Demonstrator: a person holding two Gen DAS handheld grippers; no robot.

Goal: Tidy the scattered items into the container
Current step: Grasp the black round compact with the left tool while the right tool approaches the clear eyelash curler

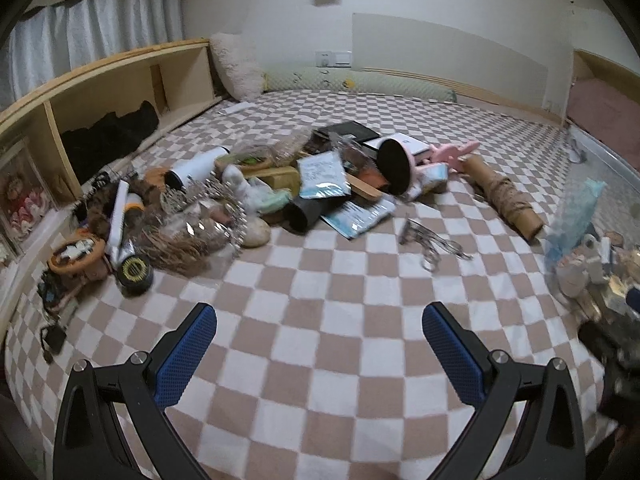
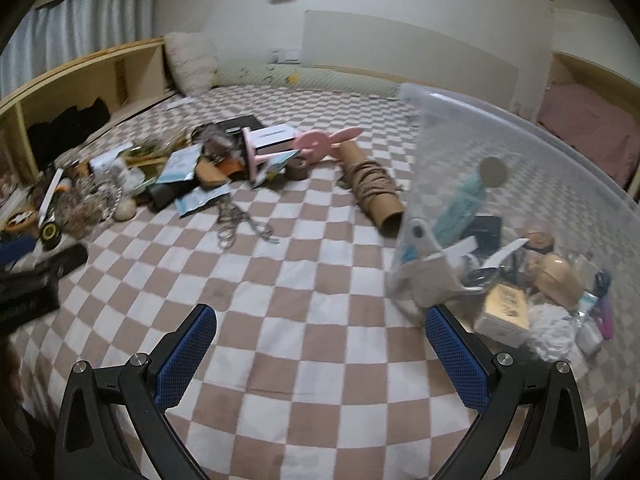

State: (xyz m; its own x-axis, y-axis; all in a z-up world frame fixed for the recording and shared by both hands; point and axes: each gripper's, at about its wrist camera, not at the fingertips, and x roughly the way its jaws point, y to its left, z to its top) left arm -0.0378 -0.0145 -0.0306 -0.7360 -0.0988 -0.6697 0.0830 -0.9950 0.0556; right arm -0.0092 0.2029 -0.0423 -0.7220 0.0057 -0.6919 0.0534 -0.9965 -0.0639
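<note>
Both grippers, left and right, gape wide, empty. Nearest loose item: tangled metal wire clips; pinch bundle centre, carry to clear plastic container.

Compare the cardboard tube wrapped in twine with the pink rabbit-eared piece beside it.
The cardboard tube is brown; the pink rabbit-eared piece is pink. The tube is a long hollow cylinder wound with twine; the pink piece looks flat, a round body with two ears. Both lie loose on the checkered blanket, outside the clear container.

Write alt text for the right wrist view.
Open right tongs hang empty over a checkered bedspread. A clear plastic container partly filled with small items sits right; a clutter pile and cardboard tube lie beyond.
</note>
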